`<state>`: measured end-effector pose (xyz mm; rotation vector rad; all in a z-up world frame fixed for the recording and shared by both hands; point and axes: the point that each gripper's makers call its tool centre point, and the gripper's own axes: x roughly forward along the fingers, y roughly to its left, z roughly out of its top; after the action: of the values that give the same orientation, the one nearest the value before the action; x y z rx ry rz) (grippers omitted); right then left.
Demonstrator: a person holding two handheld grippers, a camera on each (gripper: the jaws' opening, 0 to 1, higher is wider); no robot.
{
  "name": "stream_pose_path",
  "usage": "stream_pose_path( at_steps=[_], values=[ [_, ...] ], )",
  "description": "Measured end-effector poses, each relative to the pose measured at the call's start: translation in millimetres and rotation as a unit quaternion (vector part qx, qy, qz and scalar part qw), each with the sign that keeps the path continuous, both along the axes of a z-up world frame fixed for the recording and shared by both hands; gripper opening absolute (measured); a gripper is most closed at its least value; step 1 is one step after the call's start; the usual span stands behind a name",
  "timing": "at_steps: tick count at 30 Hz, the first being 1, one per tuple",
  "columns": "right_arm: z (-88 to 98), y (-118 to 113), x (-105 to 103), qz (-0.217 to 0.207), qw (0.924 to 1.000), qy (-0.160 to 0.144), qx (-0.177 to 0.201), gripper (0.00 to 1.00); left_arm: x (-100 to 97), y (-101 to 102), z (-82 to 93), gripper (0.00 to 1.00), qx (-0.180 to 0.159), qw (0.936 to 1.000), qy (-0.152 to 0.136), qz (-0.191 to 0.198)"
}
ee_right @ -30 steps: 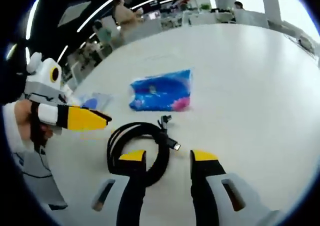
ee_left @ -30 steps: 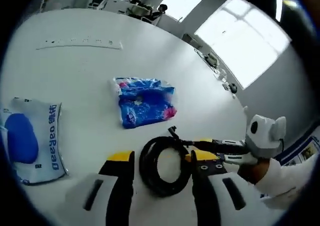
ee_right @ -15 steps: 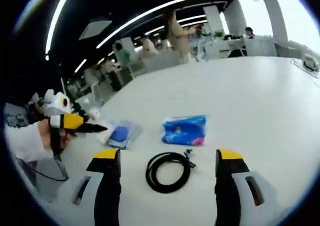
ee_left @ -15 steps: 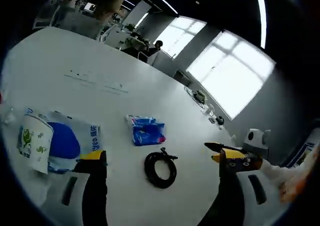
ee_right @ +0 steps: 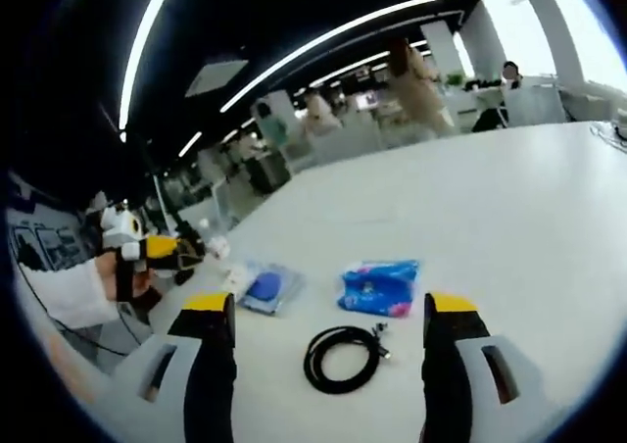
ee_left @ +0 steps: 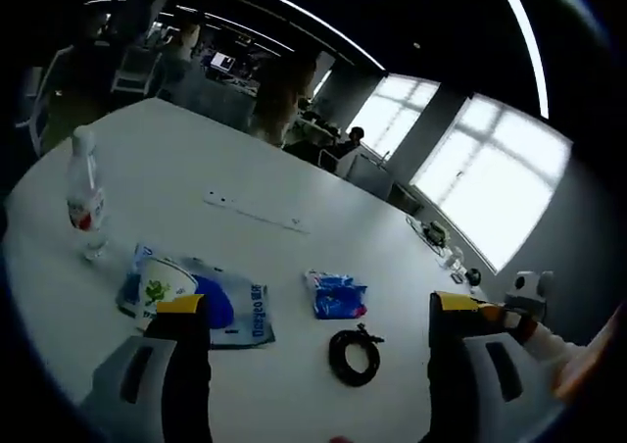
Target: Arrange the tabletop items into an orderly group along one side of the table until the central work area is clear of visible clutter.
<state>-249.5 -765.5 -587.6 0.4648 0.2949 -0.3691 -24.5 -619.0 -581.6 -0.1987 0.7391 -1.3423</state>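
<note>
A black coiled cable (ee_left: 355,355) lies on the white table (ee_left: 294,247), just in front of a blue patterned packet (ee_left: 340,296). To their left a clear pouch with a blue item (ee_left: 223,308) lies flat, with a paper cup (ee_left: 157,284) standing at its left end. A water bottle (ee_left: 85,200) stands further left. My left gripper (ee_left: 318,304) hangs open and empty well above the table. My right gripper (ee_right: 330,304) is also open and empty, above the cable (ee_right: 343,358), the packet (ee_right: 380,286) and the pouch (ee_right: 263,288). The left gripper (ee_right: 162,250) is at the left, in a hand.
A thin white strip (ee_left: 255,211) lies further back on the table. The right gripper (ee_left: 509,311) is at the right edge, in a white-sleeved hand. The far half of the table (ee_right: 509,198) is bare. People, desks and chairs stand beyond it.
Both grippers have pulled up and back from the table, so the items look smaller and the cup and bottle come into sight. Both jaws have spread wide. The table items lie where they were.
</note>
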Motion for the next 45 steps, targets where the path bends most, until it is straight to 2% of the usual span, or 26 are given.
stream_pose_path(
  at_steps=[2,4,5,7,10,13,17,21,26,29,31,34,41,43,44,45],
  values=[
    [-0.1,-1,3,-0.004,1.0000,0.000,0.001,0.76,8.5,2,-1.4,0.93,0.006,1.0000,-0.005,0.004],
    [-2.7,-2,7,-0.004,1.0000,0.000,0.004,0.76,22.3,5,-4.8,0.92,0.009,0.9995,-0.022,0.019],
    [-4.3,3,8,-0.002,0.9999,0.007,0.011,0.75,29.0,8,-10.5,0.92,0.018,0.9990,-0.013,0.038],
    [-6.2,6,7,0.000,0.9999,0.009,0.013,0.74,30.9,8,-14.6,0.92,0.012,0.9989,0.004,0.045],
    [-13.1,8,7,0.002,0.9997,0.019,0.018,0.73,31.0,8,-18.7,0.91,0.011,0.9988,0.003,0.047],
    [-22.2,5,7,0.003,0.9993,0.027,0.026,0.72,37.4,13,-31.8,0.89,0.041,0.9977,-0.020,0.050],
    [-23.4,6,9,-0.001,0.9992,0.026,0.031,0.71,47.3,15,-39.3,0.86,0.058,0.9965,-0.015,0.058],
    [-28.3,5,14,-0.002,0.9989,0.028,0.037,0.70,63.8,15,-53.7,0.81,0.108,0.9918,-0.049,0.048],
    [-30.4,9,19,0.003,0.9984,0.030,0.047,0.69,81.5,10,-81.1,0.77,0.157,0.9857,-0.040,0.049],
    [-27.9,12,22,0.001,0.9980,0.019,0.060,0.68,80.8,6,-101.9,0.73,0.177,0.9832,0.003,0.044],
    [-27.1,14,22,-0.002,0.9980,0.017,0.061,0.68,85.2,5,-108.9,0.71,0.184,0.9820,-0.005,0.044],
    [-29.8,15,22,-0.006,0.9977,0.021,0.064,0.68,87.9,7,-122.1,0.69,0.211,0.9769,-0.013,0.034],
    [-34.2,21,27,-0.006,0.9963,0.023,0.083,0.66,92.1,18,-143.0,0.52,0.258,0.9649,-0.048,0.007],
    [-34.9,23,30,-0.002,0.9962,0.026,0.083,0.66,91.8,20,-146.0,0.43,0.265,0.9622,-0.064,-0.006],
    [-34.6,24,33,0.001,0.9961,0.026,0.084,0.66,91.5,21,-145.5,0.36,0.262,0.9624,-0.071,-0.011],
    [-34.4,25,35,0.003,0.9961,0.026,0.085,0.66,91.2,20,-144.0,0.36,0.257,0.9638,-0.071,-0.005]
  ],
)
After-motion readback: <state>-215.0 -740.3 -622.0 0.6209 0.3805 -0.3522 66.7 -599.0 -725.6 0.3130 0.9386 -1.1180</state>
